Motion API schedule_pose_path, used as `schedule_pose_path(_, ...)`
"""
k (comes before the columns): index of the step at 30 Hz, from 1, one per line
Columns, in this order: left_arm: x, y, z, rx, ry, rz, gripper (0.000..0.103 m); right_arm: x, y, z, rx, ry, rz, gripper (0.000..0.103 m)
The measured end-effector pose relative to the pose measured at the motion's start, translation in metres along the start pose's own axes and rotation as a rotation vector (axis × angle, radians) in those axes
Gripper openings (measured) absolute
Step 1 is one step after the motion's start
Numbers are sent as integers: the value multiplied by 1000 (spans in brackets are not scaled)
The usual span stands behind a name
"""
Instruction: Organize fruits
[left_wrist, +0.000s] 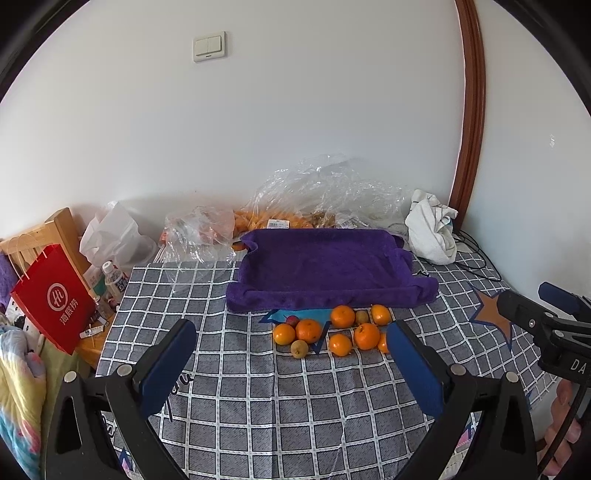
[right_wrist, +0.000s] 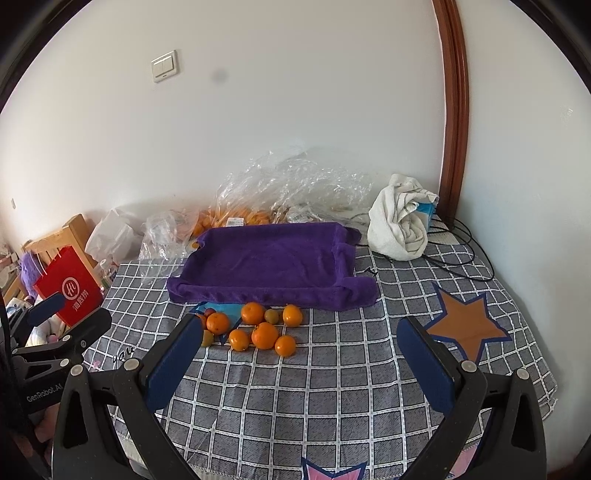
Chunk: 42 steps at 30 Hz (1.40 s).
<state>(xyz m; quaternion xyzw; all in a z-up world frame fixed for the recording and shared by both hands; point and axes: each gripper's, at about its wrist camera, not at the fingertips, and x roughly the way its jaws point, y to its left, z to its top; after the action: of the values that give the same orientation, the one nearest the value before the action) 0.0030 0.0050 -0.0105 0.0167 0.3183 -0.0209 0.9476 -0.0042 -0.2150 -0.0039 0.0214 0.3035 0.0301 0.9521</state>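
Note:
Several oranges (left_wrist: 308, 329) (right_wrist: 265, 335) lie in a loose cluster on the checked tablecloth (left_wrist: 295, 398) (right_wrist: 314, 387), with small greenish-brown fruits (left_wrist: 299, 348) (right_wrist: 271, 316) and a small red fruit (left_wrist: 292, 320) among them. Just behind them is a purple cloth-covered tray (left_wrist: 325, 269) (right_wrist: 269, 262), which holds nothing. My left gripper (left_wrist: 291, 339) is open and empty, above the cloth in front of the fruit. My right gripper (right_wrist: 301, 336) is open and empty, to the right of the left one.
Crumpled clear plastic bags (left_wrist: 325, 195) (right_wrist: 288, 184) with more oranges lie behind the tray against the wall. A white towel (left_wrist: 432, 229) (right_wrist: 400, 225) and black cables (right_wrist: 461, 254) lie at the back right. A red paper bag (left_wrist: 51, 299) (right_wrist: 70, 291), bottles (left_wrist: 114, 280) and a wooden chair (left_wrist: 55, 229) stand left.

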Motion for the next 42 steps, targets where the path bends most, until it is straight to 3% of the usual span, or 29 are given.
schedule_pose_path(18,-5,8,5,-21,-23,-5,103,-4,16,-1,-52,-20,-16,103)
schedule_pose_path(27,11,11,0,-30,-14,1,103,6,12,-2,-28,-32,-31,103)
schedule_pose_path(36,66,33,-15,-63,61,27,103,60,17,-10,-84,41,-12,101)
schedule_pose_path(42,114,59,-35,-79,157,61,103,116,20,-36,-86,112,21,90)
